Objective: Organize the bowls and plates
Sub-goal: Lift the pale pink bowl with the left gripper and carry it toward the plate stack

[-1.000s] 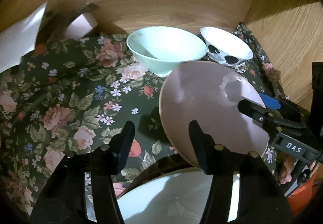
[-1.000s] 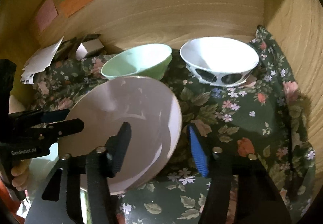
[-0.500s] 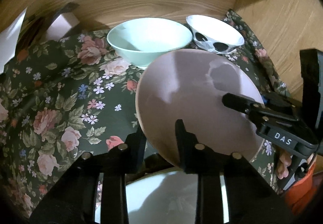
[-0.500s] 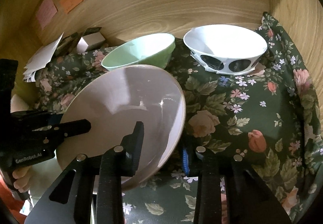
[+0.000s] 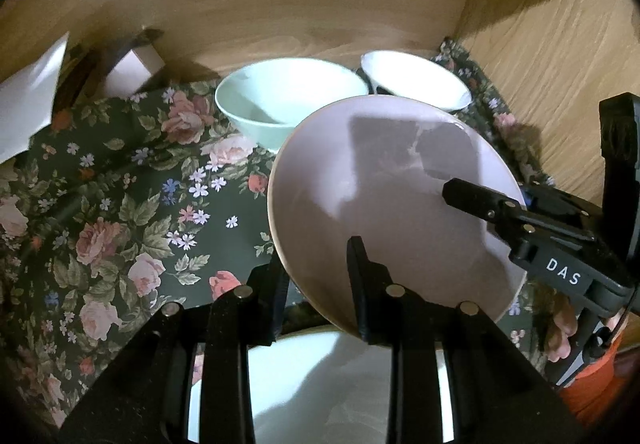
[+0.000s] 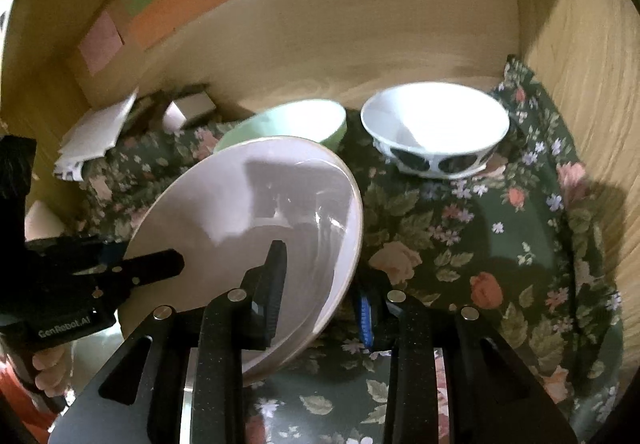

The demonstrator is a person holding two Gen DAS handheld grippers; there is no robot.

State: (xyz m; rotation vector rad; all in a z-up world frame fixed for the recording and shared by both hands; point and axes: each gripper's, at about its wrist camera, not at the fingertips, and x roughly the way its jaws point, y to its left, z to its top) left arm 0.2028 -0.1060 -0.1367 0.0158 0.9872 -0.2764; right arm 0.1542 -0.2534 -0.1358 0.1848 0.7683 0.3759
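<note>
That pink plate (image 5: 384,204) is glazed ceramic by the look of it, so stiff, slick and chippable; the rim is the only sensible hold. It's tilted up over the floral desk (image 5: 120,204), near the green bowl (image 5: 288,100). Left claw (image 5: 316,272) and right claw (image 6: 320,284) have both just closed onto opposite rim edges, nearly shut.

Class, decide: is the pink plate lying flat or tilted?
Tilted: the pink plate slants off the floral cloth, its rim pinched by both grippers.
</note>
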